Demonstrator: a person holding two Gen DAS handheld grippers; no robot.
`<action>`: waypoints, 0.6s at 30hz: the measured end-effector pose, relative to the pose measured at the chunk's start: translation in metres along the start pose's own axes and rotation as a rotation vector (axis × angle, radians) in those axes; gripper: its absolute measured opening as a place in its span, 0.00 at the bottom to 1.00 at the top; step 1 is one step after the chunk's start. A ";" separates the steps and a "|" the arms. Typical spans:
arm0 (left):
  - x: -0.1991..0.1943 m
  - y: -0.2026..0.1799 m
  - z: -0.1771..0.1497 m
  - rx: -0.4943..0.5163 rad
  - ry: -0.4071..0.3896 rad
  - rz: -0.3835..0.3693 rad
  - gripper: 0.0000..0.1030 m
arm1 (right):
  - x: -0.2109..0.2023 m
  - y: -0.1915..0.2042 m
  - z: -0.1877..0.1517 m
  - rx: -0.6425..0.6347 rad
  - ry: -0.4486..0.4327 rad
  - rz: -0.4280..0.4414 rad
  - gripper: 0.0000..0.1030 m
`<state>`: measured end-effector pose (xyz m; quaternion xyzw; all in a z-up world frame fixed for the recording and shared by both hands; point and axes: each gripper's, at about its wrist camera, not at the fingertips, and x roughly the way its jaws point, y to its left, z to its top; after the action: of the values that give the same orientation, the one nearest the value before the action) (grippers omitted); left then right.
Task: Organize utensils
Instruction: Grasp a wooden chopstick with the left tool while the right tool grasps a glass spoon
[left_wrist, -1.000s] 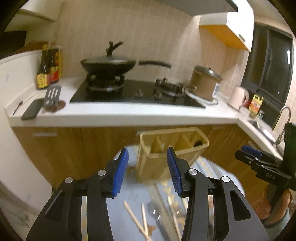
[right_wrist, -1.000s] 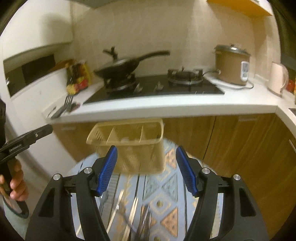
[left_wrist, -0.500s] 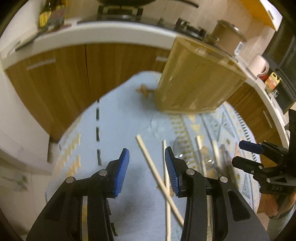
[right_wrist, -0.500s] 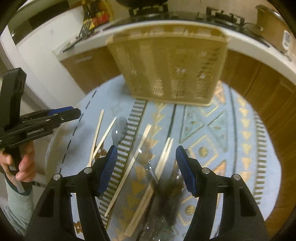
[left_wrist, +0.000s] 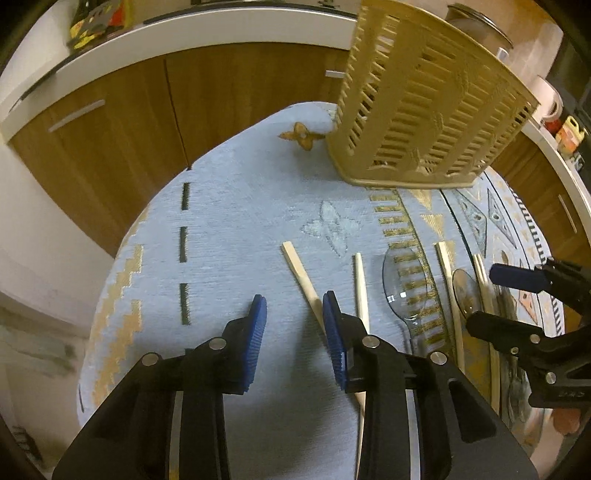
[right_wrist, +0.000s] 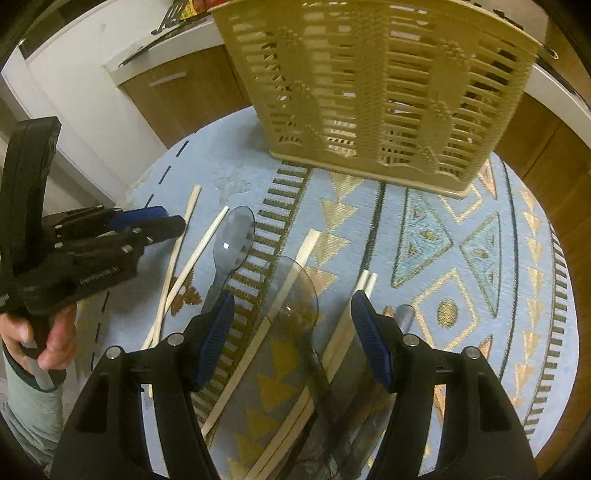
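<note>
We look down on a round table covered by a pale blue patterned cloth (left_wrist: 236, 221). In the left wrist view the tan slotted basket (left_wrist: 424, 110) stands upright at 1 o'clock on the far side of the table, nothing visible through its slats. The left gripper (left_wrist: 293, 314) hangs over the cloth with jaws moderately apart, holding nothing; its right blue pad (left_wrist: 334, 332) overlaps one wooden chopstick (left_wrist: 301, 273), though we cannot tell if it touches. A second chopstick (left_wrist: 360, 284) lies just beside, toward 3 o'clock, then a clear plastic spoon (left_wrist: 404, 284). In the right wrist view the right gripper (right_wrist: 291, 325) is spread wide and empty above a second clear spoon (right_wrist: 295, 295), which overlaps a chopstick (right_wrist: 280, 295). A pair of chopsticks (right_wrist: 364, 284) lies at the right pad. The basket sits at 12 o'clock, well apart from the utensils.
</note>
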<state>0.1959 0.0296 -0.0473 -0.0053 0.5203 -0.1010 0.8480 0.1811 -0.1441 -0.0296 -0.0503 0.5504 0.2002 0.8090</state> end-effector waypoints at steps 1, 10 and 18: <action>0.000 -0.002 0.000 0.009 0.000 0.009 0.29 | 0.001 0.001 0.000 -0.005 0.005 -0.008 0.60; 0.000 -0.018 -0.005 0.145 -0.023 0.119 0.07 | 0.022 0.016 0.004 -0.064 0.051 -0.087 0.34; -0.004 -0.012 -0.010 0.223 -0.023 0.062 0.06 | 0.020 -0.003 0.008 0.077 0.059 -0.011 0.30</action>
<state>0.1831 0.0199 -0.0467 0.1043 0.4960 -0.1319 0.8519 0.1958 -0.1392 -0.0450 -0.0279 0.5812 0.1729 0.7947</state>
